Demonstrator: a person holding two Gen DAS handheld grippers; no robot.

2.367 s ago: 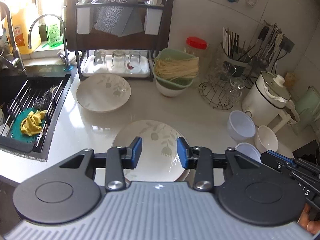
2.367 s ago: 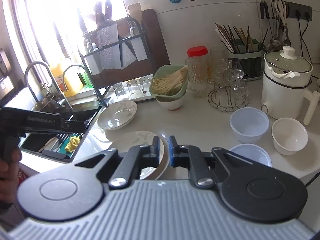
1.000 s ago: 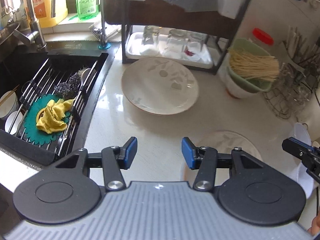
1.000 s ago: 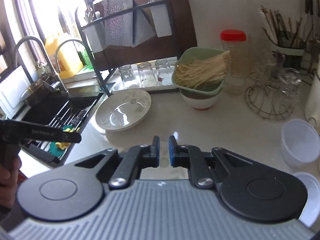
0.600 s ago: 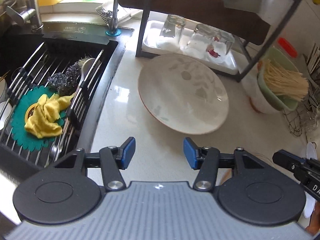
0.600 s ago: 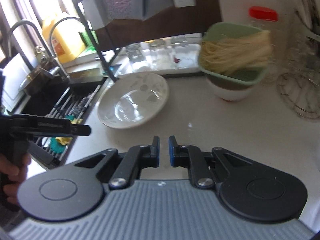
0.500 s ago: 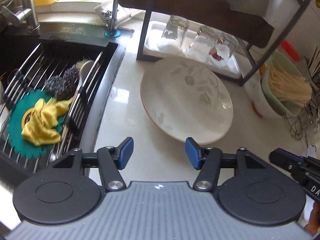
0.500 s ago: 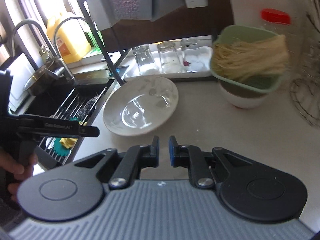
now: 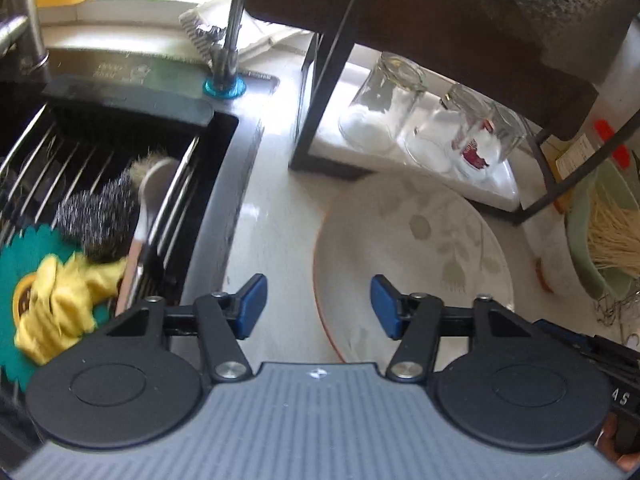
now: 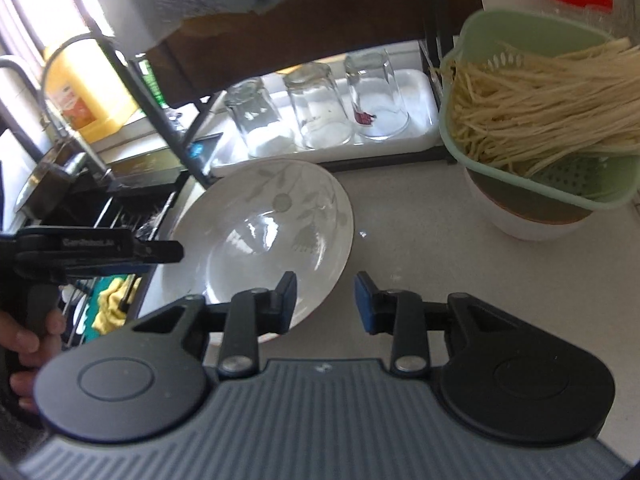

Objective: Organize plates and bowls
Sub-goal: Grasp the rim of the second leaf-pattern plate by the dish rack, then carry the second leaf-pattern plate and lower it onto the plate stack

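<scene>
L gripper (image 9: 316, 306) jaws spread wide, empty, w/ the leaf-print plate (image 9: 412, 256) just ahead and its near left rim between the fingertips. R gripper (image 10: 325, 300) also spread, empty, plate's near right edge just ahead-left of it. Plate sits on counter (image 10: 416, 236) between sink (image 9: 100, 152), left of L gripper, and green noodle basket (image 10: 532, 112) ahead-right of R gripper; glasses (image 10: 316, 106) upside down beyond it.

Left gripper (image 9: 316, 306) over the plate's edge

Its blue fingers (image 9: 251, 305) are spread wide above the near left rim of the leaf-patterned plate (image 9: 416, 248) on the desk (image 9: 272, 216); 3 upturned glasses (image 9: 384, 108) stand behind.
</scene>
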